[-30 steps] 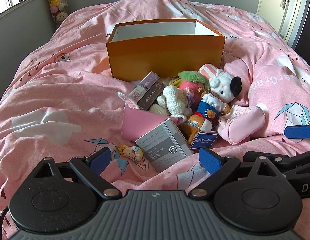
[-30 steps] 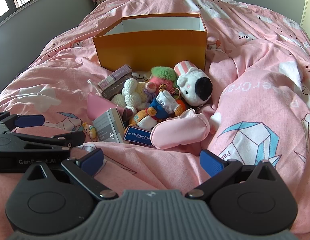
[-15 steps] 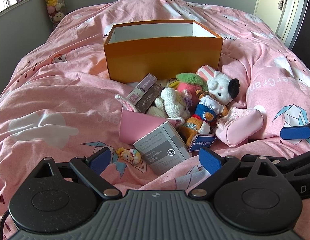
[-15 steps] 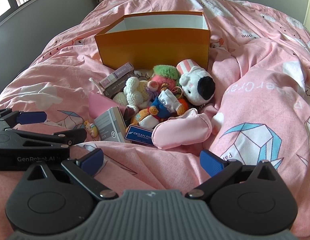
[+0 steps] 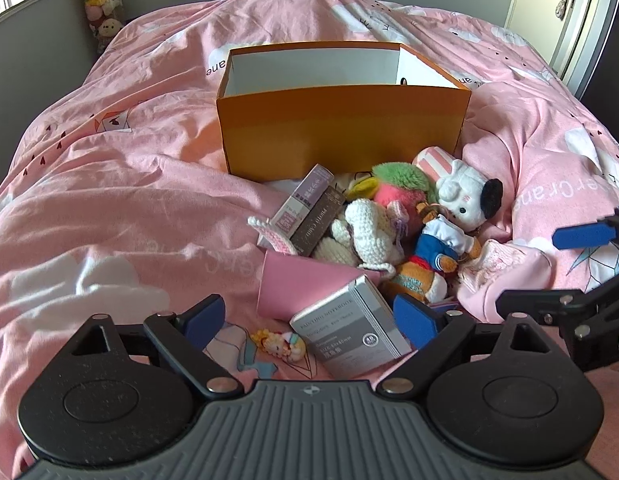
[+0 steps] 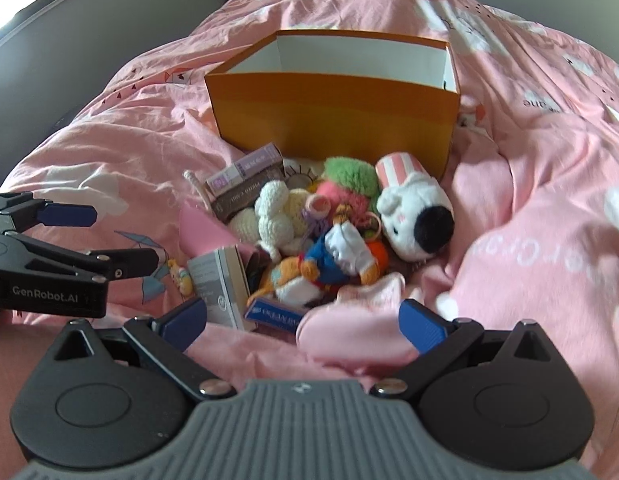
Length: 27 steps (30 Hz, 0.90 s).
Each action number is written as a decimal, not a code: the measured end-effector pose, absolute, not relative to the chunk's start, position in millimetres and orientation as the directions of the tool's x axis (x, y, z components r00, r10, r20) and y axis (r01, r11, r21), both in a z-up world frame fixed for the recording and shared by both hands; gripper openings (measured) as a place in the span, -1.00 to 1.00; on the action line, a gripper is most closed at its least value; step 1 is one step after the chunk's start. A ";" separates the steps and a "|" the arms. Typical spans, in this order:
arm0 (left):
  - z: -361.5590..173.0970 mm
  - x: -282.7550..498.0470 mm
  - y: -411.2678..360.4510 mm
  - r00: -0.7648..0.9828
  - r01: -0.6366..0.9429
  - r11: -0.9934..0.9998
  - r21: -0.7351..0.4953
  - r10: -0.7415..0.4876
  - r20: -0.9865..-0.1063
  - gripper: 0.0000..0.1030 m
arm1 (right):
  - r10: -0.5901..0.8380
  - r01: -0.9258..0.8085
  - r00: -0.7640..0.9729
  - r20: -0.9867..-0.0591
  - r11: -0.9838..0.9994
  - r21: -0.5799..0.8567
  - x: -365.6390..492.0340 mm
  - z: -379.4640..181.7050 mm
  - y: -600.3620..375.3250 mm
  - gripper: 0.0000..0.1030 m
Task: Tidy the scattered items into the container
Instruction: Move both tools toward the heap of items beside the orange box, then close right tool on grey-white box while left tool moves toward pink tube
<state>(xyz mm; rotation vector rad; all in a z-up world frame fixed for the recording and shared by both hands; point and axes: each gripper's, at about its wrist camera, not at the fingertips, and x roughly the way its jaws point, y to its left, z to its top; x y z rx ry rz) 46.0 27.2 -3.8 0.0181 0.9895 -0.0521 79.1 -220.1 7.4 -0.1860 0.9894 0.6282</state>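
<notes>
So the orange box [image 5: 343,130] sits on the pink bedspread [image 5: 109,200] at the far end of the mess, open side up. What shows of the inside is bare white wall, so I'd say nothing has gone in yet. All the loose stuff is heaped right against its near wall, which makes sense: short trip from pile to box.

Left gripper [image 5: 309,320] is wide open and holding nothing. Its pads sit either side of the grey notebook [image 5: 351,330], which lies tilted at the near edge of the pile, propped on a pink card [image 5: 305,288]. A tiny figure [image 5: 279,344] lies on the sheet just left of the notebook. My guess is the notebook is the first pick, since it's nearest and has flat sides that should be easy to squeeze.

Right gripper [image 6: 303,322] is also spread apart and empty, hanging over the soft pink pouch [image 6: 349,332] on the near right of the heap. That one's floppy, so I'd expect it to sag when lifted.

Further in, you get two slim boxes [image 5: 309,210] leaning on each other at the left, a white crochet toy [image 5: 369,228] in the middle, a duck doll in blue [image 6: 333,260], a green-and-pink fluffy thing [image 6: 349,184], and a white plush with a striped hat [image 6: 413,212] at the right, closest to the box corner. They're tangled together, so pulling one could drag a neighbour along.
</notes>
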 end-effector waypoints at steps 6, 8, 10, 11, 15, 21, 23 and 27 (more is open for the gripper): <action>-12.3 64.0 34.9 0.497 0.111 0.994 -0.011 -0.065 -0.865 0.57 | 0.476 -0.652 0.305 -0.825 0.735 0.183 104.8 -6.0 -198.8 0.54; -16.2 70.1 39.8 0.479 0.105 0.994 -0.010 -0.059 -0.876 0.40 | 0.495 -0.664 0.247 -0.833 0.712 0.227 111.9 -15.0 -190.0 0.30; -20.3 76.1 43.9 0.462 0.112 0.994 -0.011 -0.061 -0.885 0.22 | 0.514 -0.677 0.192 -0.836 0.686 0.266 116.7 -23.7 -180.7 0.11; -22.6 79.1 45.5 0.452 0.118 0.993 -0.009 -0.062 -0.890 0.19 | 0.521 -0.685 0.170 -0.837 0.672 0.280 118.1 -27.7 -176.0 0.01; -33.8 89.4 50.4 0.408 0.132 0.991 -0.011 -0.065 -0.911 -0.17 | 0.532 -0.726 0.097 -0.841 0.616 0.306 121.9 -38.8 -154.5 -0.19; -48.9 101.7 50.9 0.361 0.174 0.985 -0.017 -0.080 -0.929 -0.20 | 0.483 -0.754 0.037 -0.875 0.588 0.293 131.6 -56.5 -130.5 -0.33; -53.6 107.6 52.7 0.354 0.189 0.982 -0.007 -0.075 -0.932 -0.20 | 0.464 -0.754 0.019 -0.886 0.588 0.291 135.4 -63.8 -125.9 -0.33; -61.7 119.7 55.7 0.334 0.248 0.969 0.016 -0.070 -0.940 -0.14 | 0.440 -0.749 -0.019 -0.898 0.588 0.304 142.0 -75.6 -123.5 -0.33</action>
